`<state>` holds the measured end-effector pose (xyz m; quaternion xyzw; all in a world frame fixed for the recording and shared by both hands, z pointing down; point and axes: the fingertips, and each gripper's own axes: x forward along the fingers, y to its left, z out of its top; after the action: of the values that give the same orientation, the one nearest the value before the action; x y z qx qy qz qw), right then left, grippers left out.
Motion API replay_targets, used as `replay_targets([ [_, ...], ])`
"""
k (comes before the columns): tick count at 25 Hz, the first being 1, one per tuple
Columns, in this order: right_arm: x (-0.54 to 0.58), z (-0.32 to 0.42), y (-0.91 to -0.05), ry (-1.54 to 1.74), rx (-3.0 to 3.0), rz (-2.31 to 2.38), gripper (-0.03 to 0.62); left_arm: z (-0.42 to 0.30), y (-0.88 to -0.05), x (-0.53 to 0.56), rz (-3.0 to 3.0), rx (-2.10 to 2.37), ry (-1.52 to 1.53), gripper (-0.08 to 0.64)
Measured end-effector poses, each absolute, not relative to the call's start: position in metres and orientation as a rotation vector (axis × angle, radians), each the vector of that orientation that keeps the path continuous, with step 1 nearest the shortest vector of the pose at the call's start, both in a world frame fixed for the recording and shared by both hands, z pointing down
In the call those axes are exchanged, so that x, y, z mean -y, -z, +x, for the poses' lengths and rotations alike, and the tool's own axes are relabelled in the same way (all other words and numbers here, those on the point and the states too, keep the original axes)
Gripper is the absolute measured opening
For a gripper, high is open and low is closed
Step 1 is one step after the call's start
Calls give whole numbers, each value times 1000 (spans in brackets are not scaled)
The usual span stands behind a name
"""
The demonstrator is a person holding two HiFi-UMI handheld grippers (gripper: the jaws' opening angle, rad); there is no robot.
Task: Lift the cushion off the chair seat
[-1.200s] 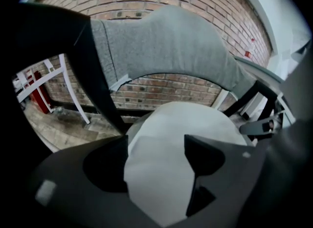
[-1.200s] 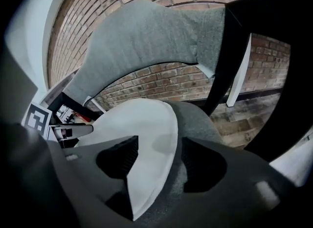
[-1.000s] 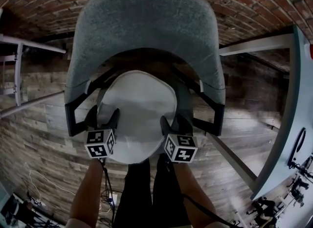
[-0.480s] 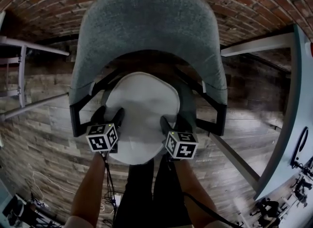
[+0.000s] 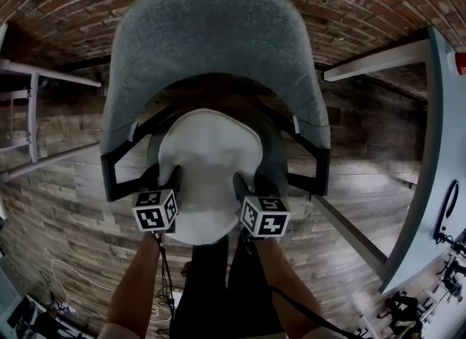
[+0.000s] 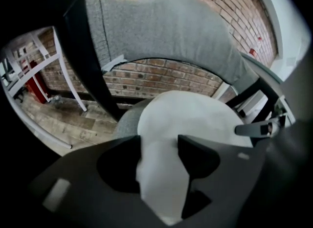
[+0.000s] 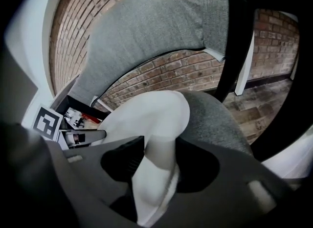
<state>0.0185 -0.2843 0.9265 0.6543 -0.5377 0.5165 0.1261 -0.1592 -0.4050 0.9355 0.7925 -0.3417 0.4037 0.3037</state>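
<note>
Closing on both sides: left gripper (image 5: 162, 179) and right gripper (image 5: 253, 185) jaws each pinching the white cushion's (image 5: 211, 148) near edge, cushion resting on grey chair seat (image 7: 215, 119).

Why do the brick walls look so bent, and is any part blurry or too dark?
Head view: the wide lens bows the brick wall and floor; the cushion is sharp and evenly lit. Left gripper view: black corners, and the closing jaws around the cushion look soft, too near the lens. Right gripper view: same curving, dark edges, soft closing jaws.
</note>
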Motion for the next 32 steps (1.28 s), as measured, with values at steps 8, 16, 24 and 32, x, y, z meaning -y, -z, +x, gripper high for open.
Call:
replay_targets([
  [8, 280, 25, -906, -1421, 1598, 1917, 147, -169, -924, 398, 2101, 1025, -1125, 63],
  [16, 271, 36, -874, -1376, 1635, 1913, 126, -164, -894, 374, 2095, 1048, -1071, 60],
  [24, 276, 49, -806, -1258, 1733, 1900, 93, -158, -822, 366, 2123, 1160, -1006, 60],
  [32, 268, 63, -707, -1158, 1840, 1904, 89, -151, -713, 350, 2179, 1253, -917, 60],
])
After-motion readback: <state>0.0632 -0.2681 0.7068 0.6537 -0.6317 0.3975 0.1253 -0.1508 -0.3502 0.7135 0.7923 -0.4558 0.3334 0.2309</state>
